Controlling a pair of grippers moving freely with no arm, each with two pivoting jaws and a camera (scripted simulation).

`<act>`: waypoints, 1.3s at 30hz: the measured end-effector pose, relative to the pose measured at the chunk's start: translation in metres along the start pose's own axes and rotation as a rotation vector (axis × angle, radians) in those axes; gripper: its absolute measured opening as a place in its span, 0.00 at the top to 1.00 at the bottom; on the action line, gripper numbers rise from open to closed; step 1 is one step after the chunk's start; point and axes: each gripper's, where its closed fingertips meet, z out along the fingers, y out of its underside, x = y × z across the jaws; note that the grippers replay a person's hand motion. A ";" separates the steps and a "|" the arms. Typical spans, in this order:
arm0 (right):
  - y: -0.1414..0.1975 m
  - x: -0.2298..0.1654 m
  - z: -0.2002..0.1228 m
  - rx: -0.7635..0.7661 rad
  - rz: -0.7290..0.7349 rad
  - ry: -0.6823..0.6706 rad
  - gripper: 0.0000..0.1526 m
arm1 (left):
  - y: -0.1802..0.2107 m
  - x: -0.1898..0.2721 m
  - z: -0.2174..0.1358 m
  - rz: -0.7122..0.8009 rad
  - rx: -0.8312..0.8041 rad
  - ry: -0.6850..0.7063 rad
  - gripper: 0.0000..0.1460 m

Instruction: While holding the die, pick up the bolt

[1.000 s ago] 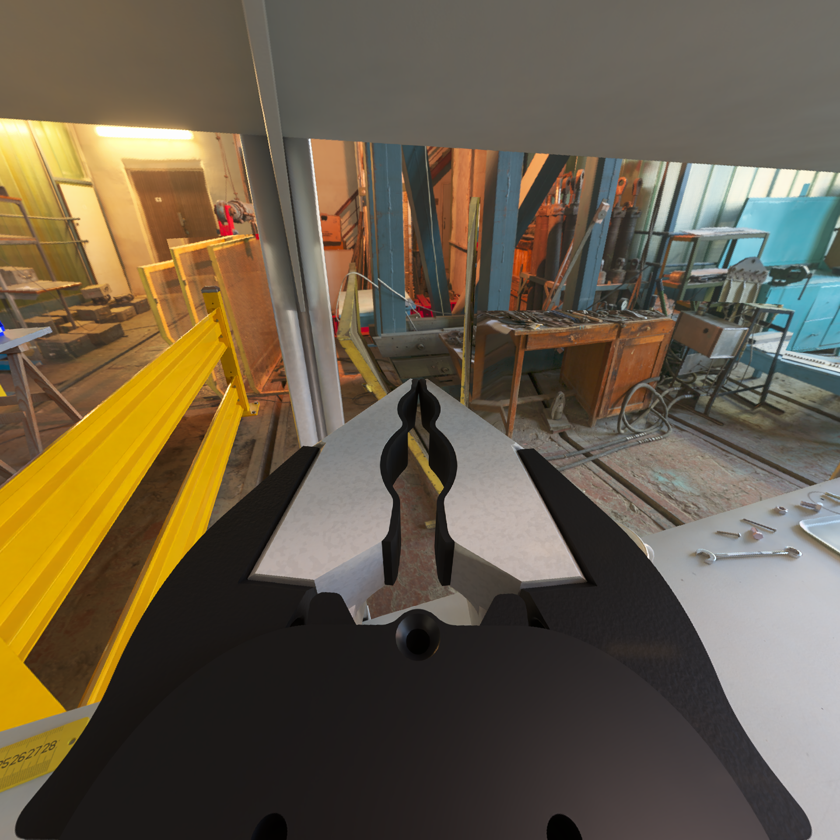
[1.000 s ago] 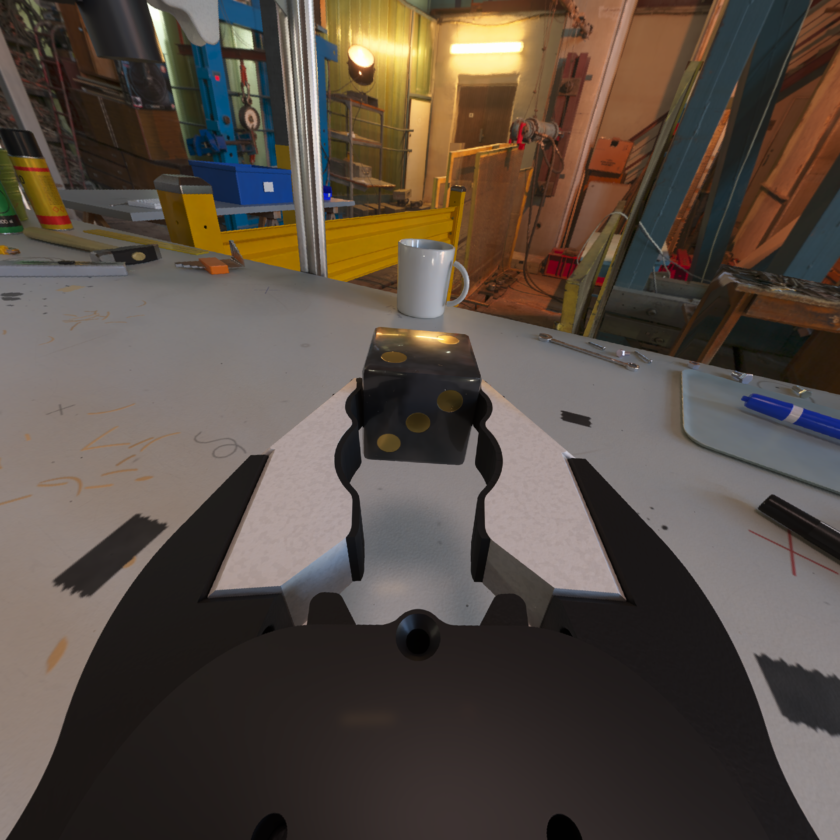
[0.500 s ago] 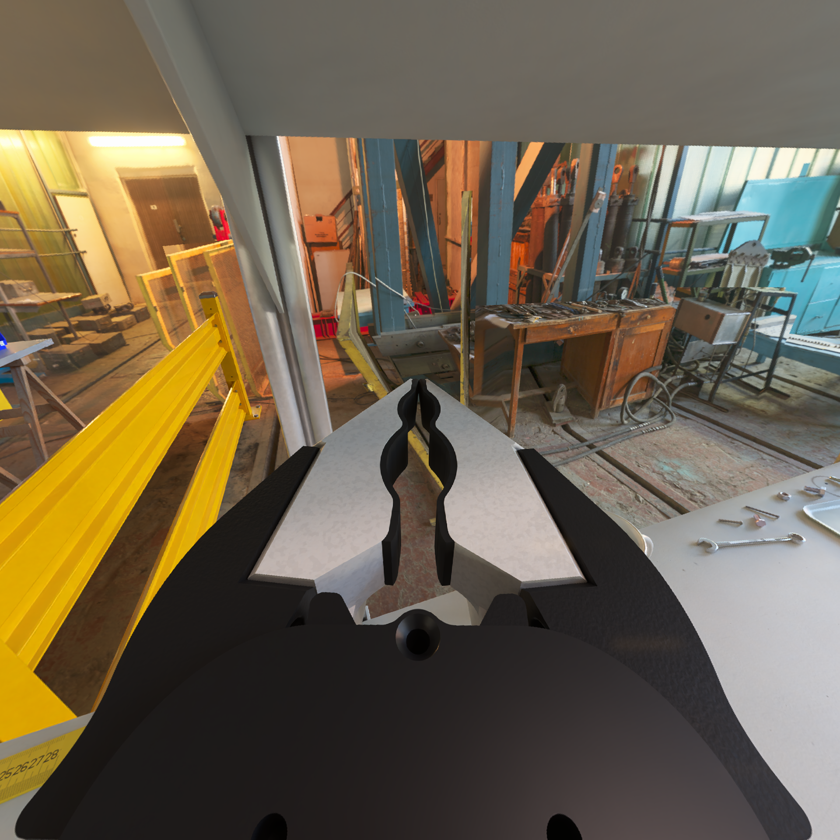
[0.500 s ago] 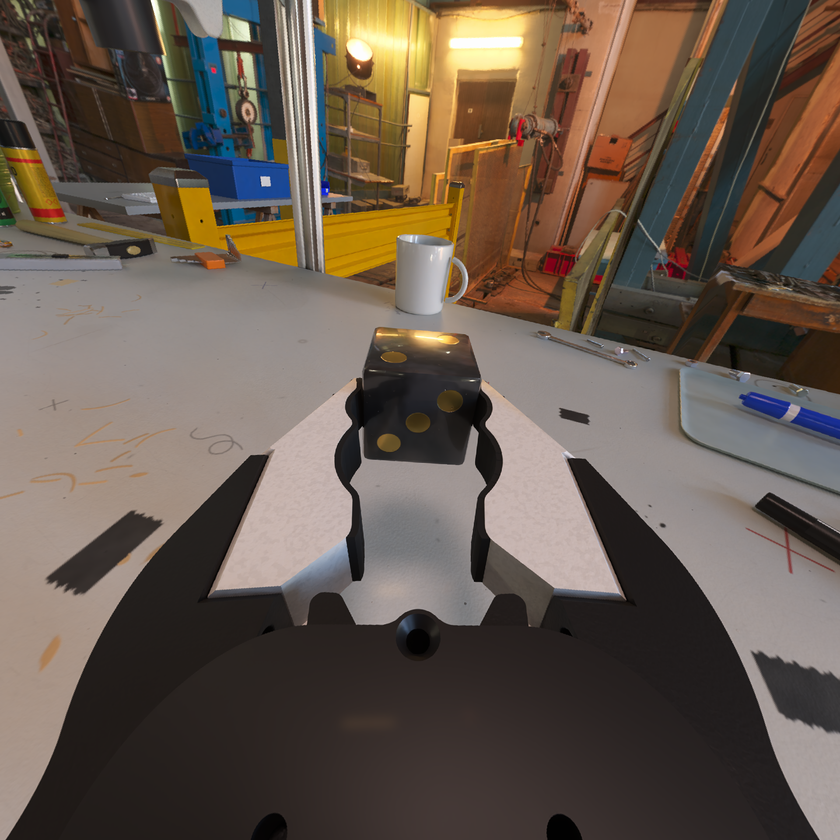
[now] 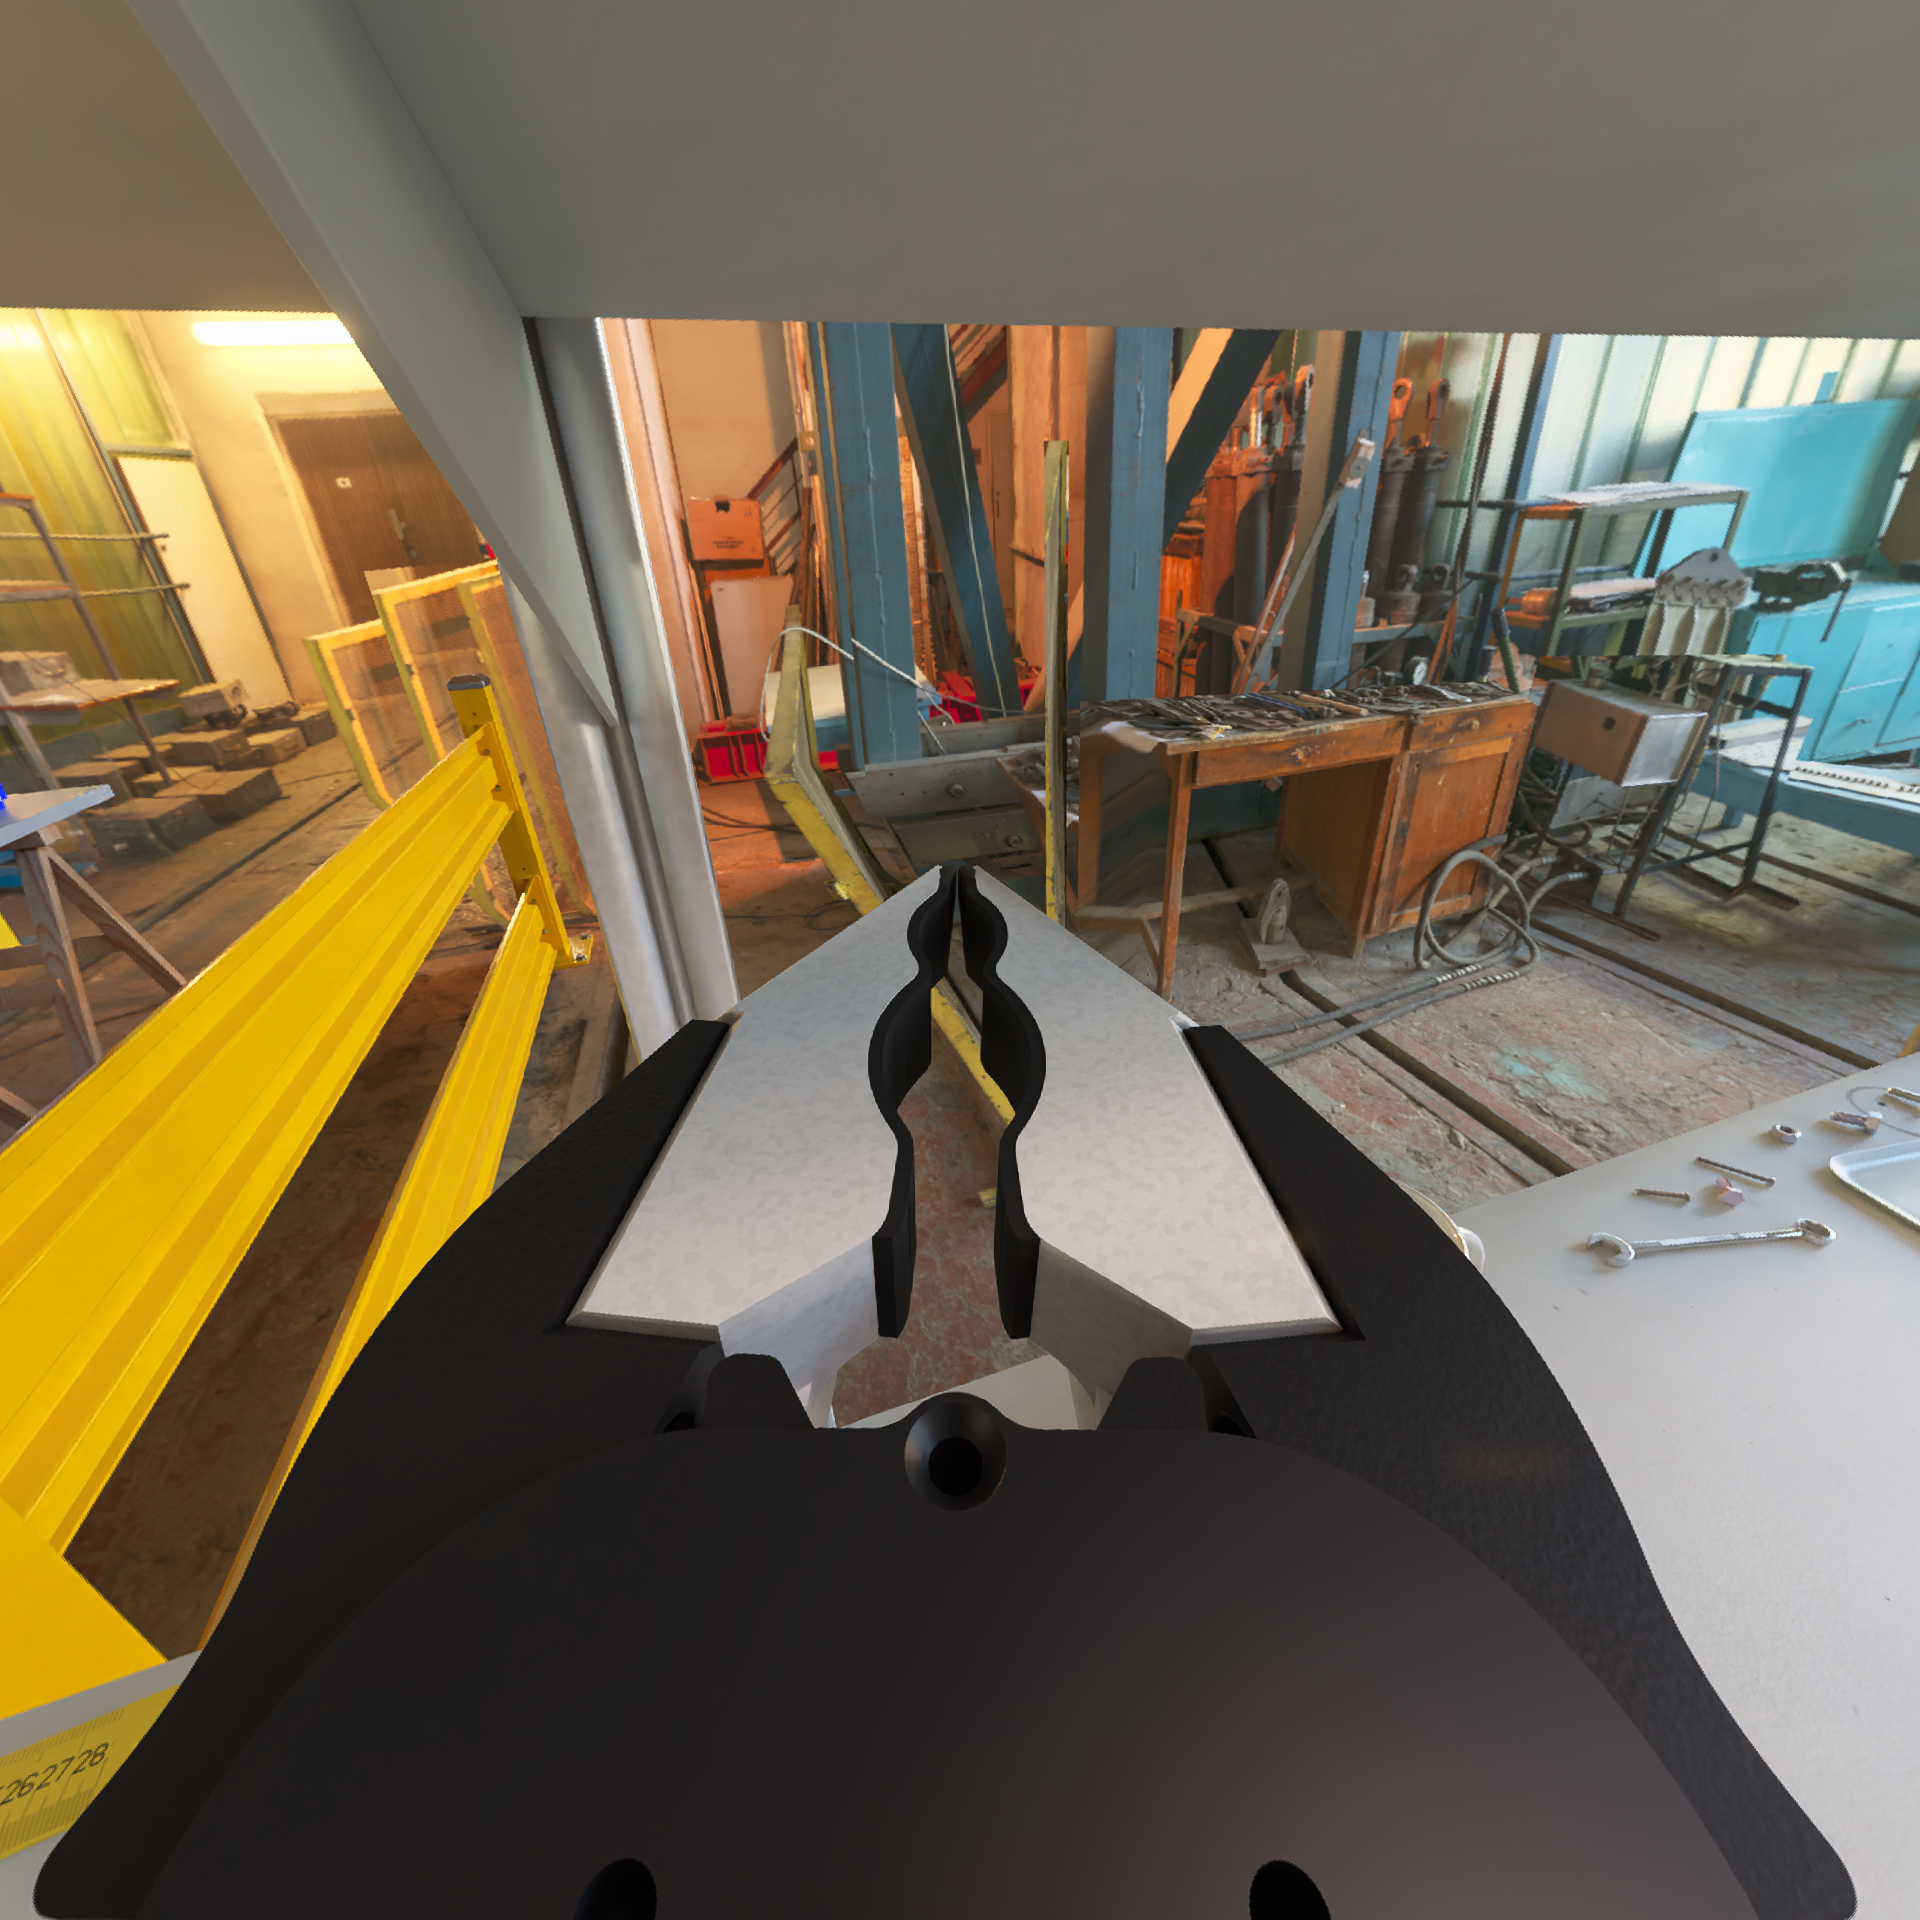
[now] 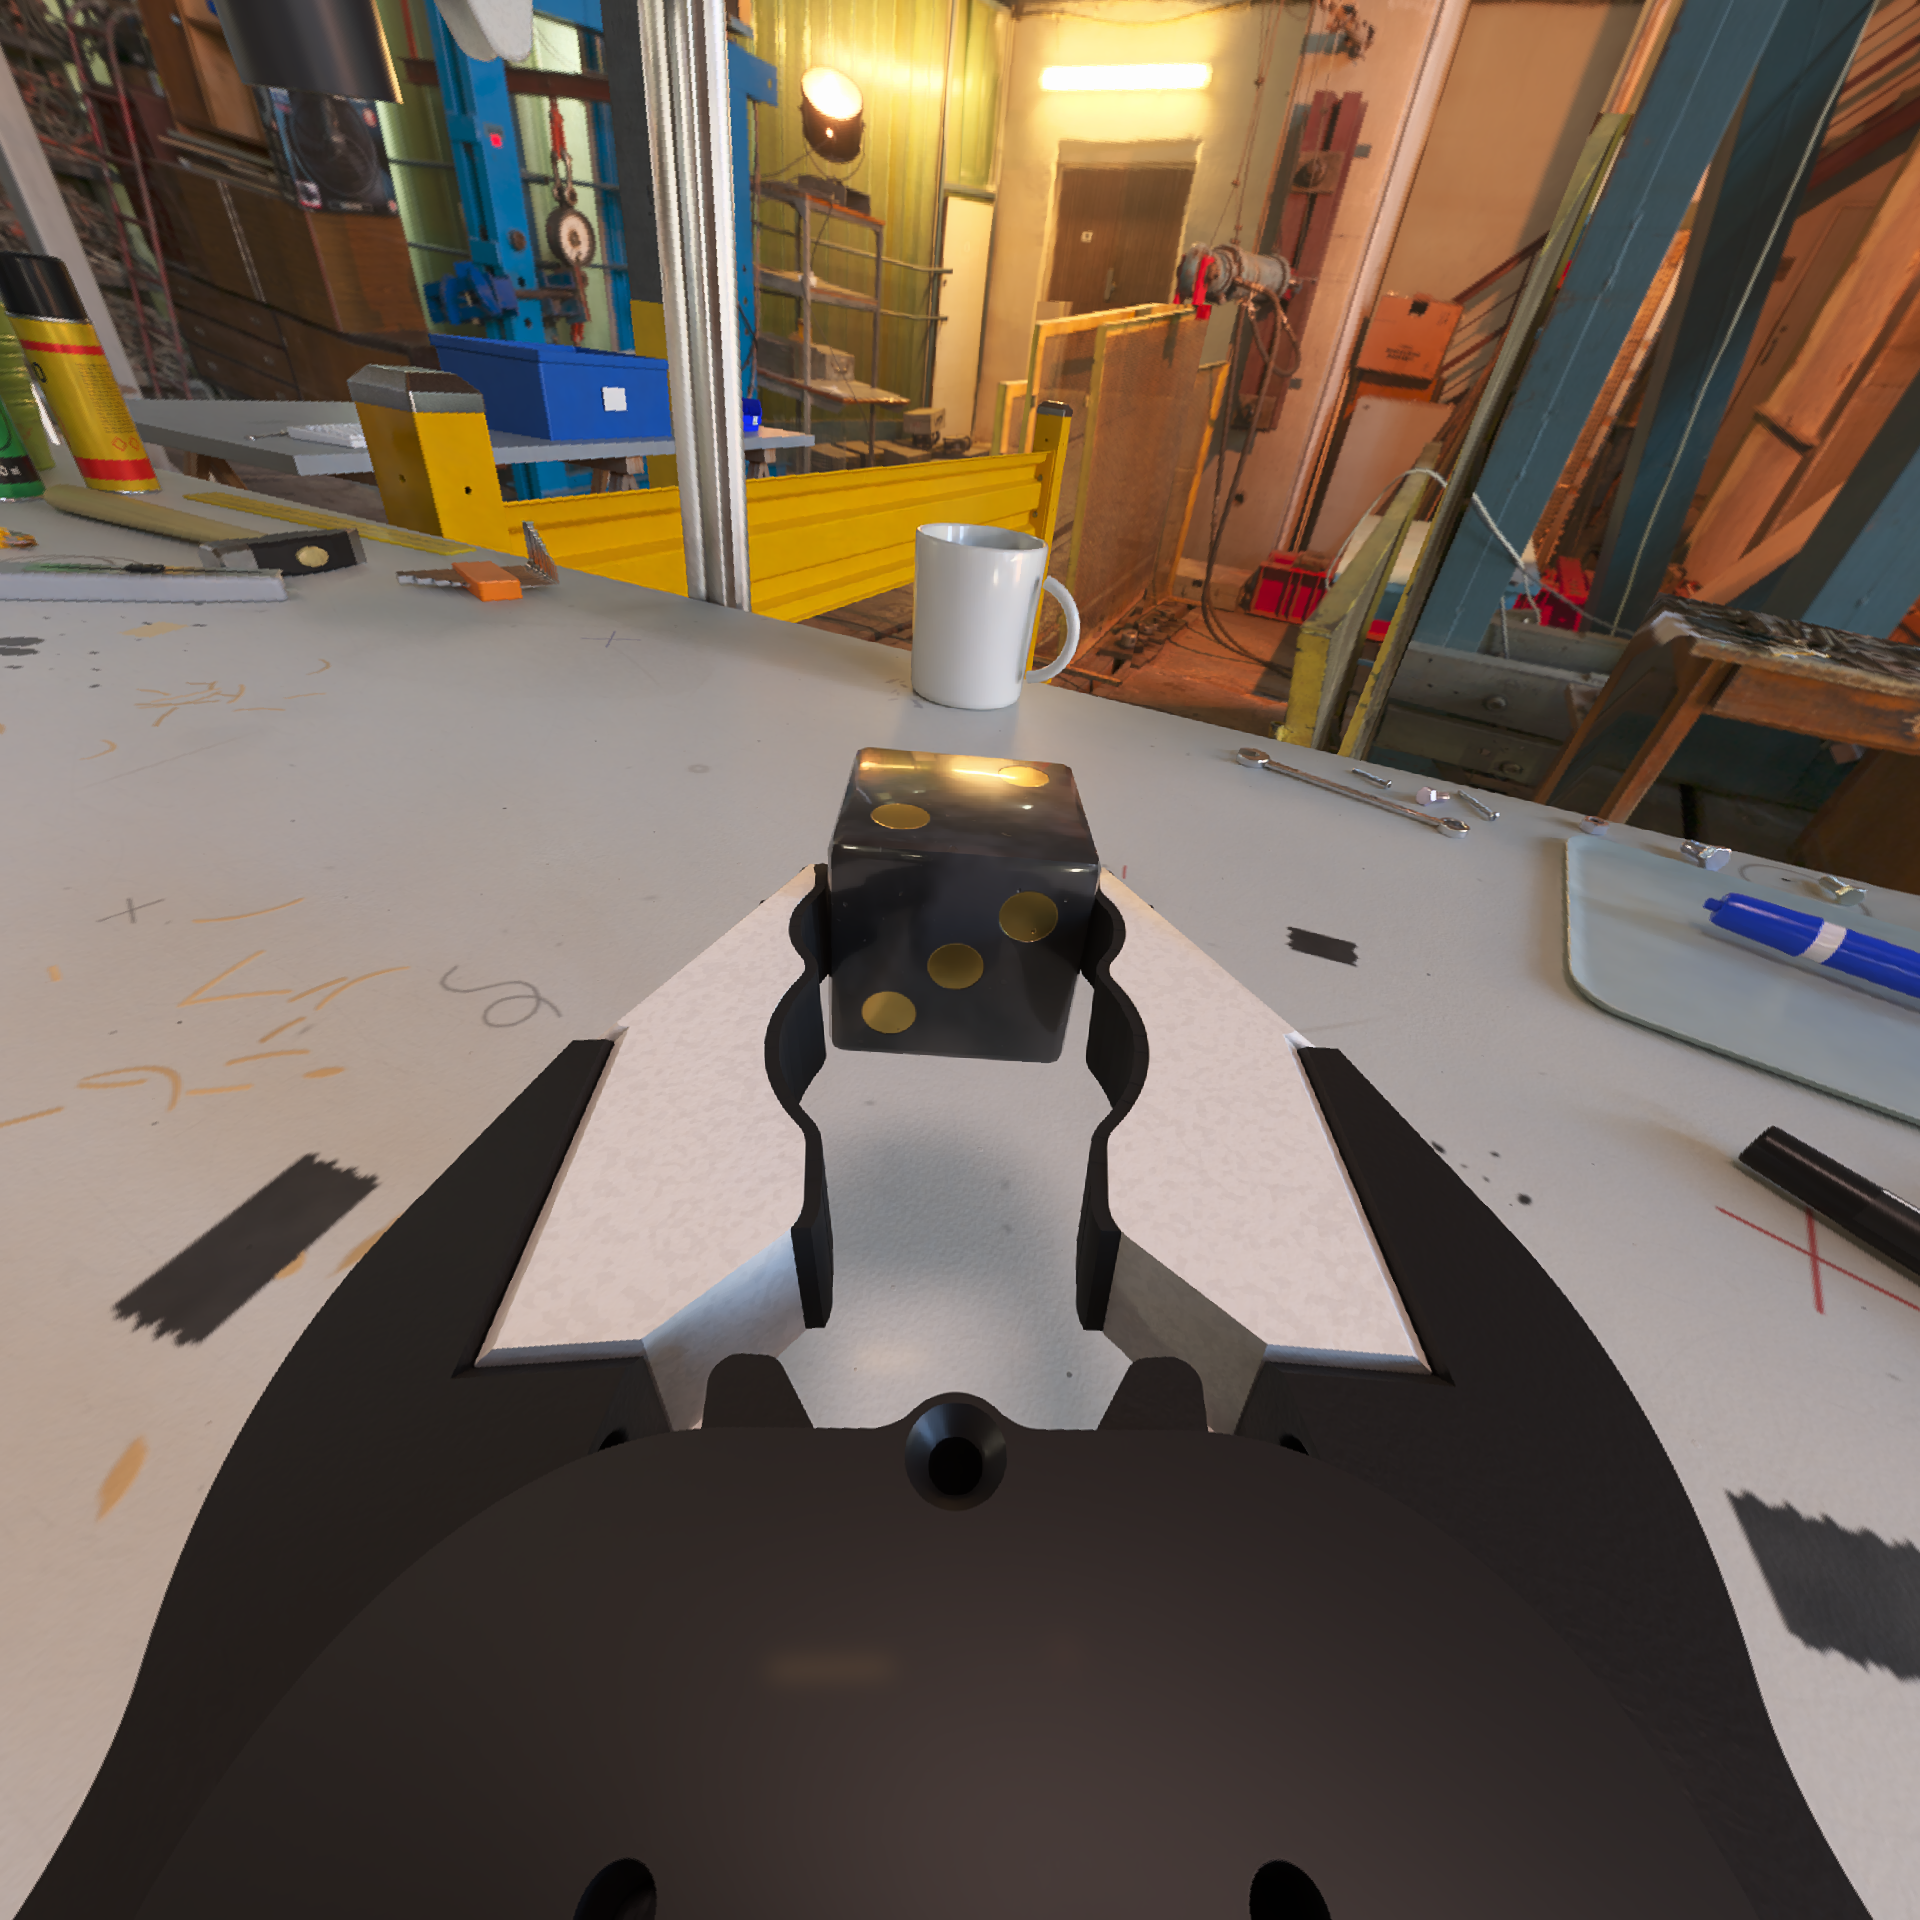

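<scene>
A black die with gold pips [image 6: 961,925] is clamped between the fingertips of my right gripper [image 6: 961,920], held a little above the grey table [image 6: 623,790]. My left gripper [image 5: 956,888] is shut and empty, pointing out past the table's edge toward the workshop floor. Small bolts [image 5: 1662,1195] lie by a slim wrench [image 5: 1714,1238] on the table, far to the right of my left gripper. The same bolts [image 6: 1470,802] and wrench [image 6: 1351,792] show in the right wrist view, ahead and to the right of the die.
A white mug [image 6: 977,613] stands at the table's far edge beyond the die. A pale tray [image 6: 1662,997] with a blue pen [image 6: 1808,940] lies right. A black marker [image 6: 1829,1195] lies nearer. Spray cans [image 6: 73,384] and tools stand far left. A metal post [image 5: 623,810] rises by the left gripper.
Both views have shifted slightly, with the mug and wrench a little higher in frame. The right gripper still holds the die. The left gripper stays shut and empty.
</scene>
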 end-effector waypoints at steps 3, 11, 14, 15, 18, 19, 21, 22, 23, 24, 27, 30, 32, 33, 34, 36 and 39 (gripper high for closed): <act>0.000 0.000 0.000 -0.002 0.000 -0.002 0.68 | 0.000 0.000 0.000 0.002 0.001 0.000 1.00; 0.001 -0.001 0.000 -0.003 -0.001 -0.003 0.68 | -0.002 0.005 0.001 0.014 0.001 0.008 1.00; 0.001 -0.001 0.000 -0.004 -0.001 -0.005 0.68 | 0.000 0.008 0.001 0.027 0.001 0.012 1.00; 0.001 -0.001 0.000 -0.004 -0.002 -0.005 0.68 | 0.000 0.009 0.001 0.029 -0.001 0.015 1.00; 0.001 -0.002 0.000 -0.005 -0.003 -0.007 0.68 | 0.002 0.011 0.002 0.039 -0.004 0.017 0.99; 0.001 -0.002 0.000 -0.006 -0.004 -0.007 0.68 | 0.002 0.012 0.002 0.040 -0.005 0.018 0.99; 0.001 -0.002 0.000 -0.006 -0.005 -0.008 0.68 | 0.001 0.012 0.002 0.041 -0.007 0.022 0.99; 0.001 -0.002 0.000 -0.006 -0.005 -0.008 0.68 | 0.001 0.013 0.002 0.044 -0.009 0.024 0.99; 0.001 -0.002 0.000 -0.005 -0.005 -0.009 0.68 | 0.000 0.014 0.001 0.050 -0.011 0.028 0.99; 0.000 -0.002 0.000 -0.004 -0.005 -0.009 0.68 | -0.001 0.015 -0.001 0.058 -0.014 0.034 0.98; -0.001 -0.003 -0.001 -0.001 -0.004 -0.010 0.68 | -0.008 0.023 -0.015 0.097 -0.022 0.079 0.96; -0.002 -0.005 -0.001 0.005 0.002 -0.020 0.68 | -0.019 0.035 -0.040 0.165 -0.028 0.145 0.93; -0.003 -0.007 -0.001 0.007 0.004 -0.029 0.68 | -0.023 0.045 -0.062 0.233 -0.052 0.201 0.92; -0.003 -0.008 -0.001 0.006 0.004 -0.034 0.68 | -0.022 0.051 -0.075 0.272 -0.076 0.235 0.91; -0.003 -0.009 -0.001 0.007 0.005 -0.038 0.68 | -0.017 0.058 -0.089 0.312 -0.112 0.280 0.91; -0.003 -0.011 -0.002 0.010 0.005 -0.044 0.68 | 0.002 0.076 -0.124 0.377 -0.231 0.415 0.91; -0.005 -0.014 -0.003 0.015 0.010 -0.052 0.68 | 0.061 0.099 -0.200 0.446 -0.563 0.682 0.91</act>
